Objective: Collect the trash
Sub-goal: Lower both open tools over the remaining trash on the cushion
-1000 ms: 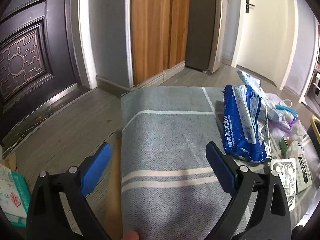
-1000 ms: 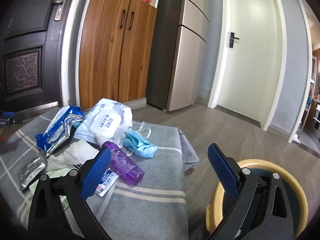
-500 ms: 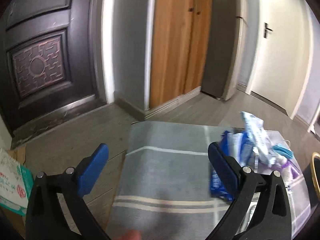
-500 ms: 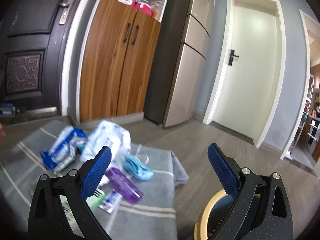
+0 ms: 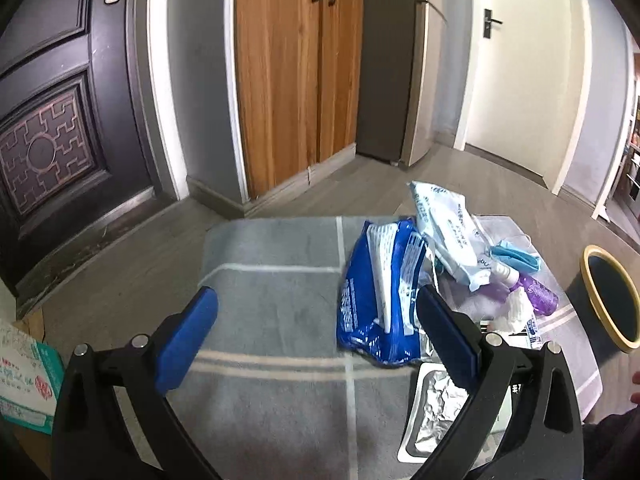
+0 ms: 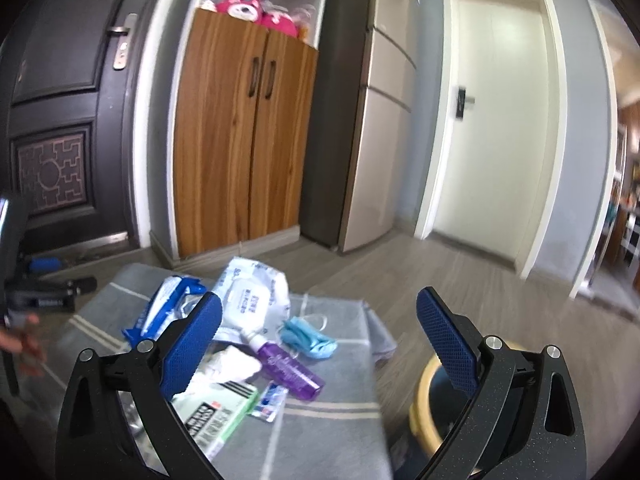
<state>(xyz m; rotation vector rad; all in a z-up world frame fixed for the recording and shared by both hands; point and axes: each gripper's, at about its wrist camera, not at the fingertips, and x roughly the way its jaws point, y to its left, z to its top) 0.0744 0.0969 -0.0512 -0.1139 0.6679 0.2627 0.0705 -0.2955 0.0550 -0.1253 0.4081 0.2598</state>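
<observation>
Two grippers, left gripper (image 5: 316, 320) and right gripper (image 6: 318, 326), are hovering with fingers spread wide, holding nothing. Trash is lying heaped on the grey striped cloth (image 5: 280, 280) at right of centre: blue wipes pack (image 5: 380, 292), white wipes pack (image 5: 448, 232), face mask (image 5: 516, 256), purple bottle (image 5: 536, 296). A gold-rimmed bin (image 5: 612, 296) is sitting at the far right.

Blue wipes pack (image 5: 374, 300): white Chinese characters down side, too small to read. White wipes pack (image 5: 448, 232): blue print, illegible. Green-white box (image 6: 218, 412): bold dark lettering, blurred. Teal carton (image 5: 24, 384), near left: red marks, unreadable.
</observation>
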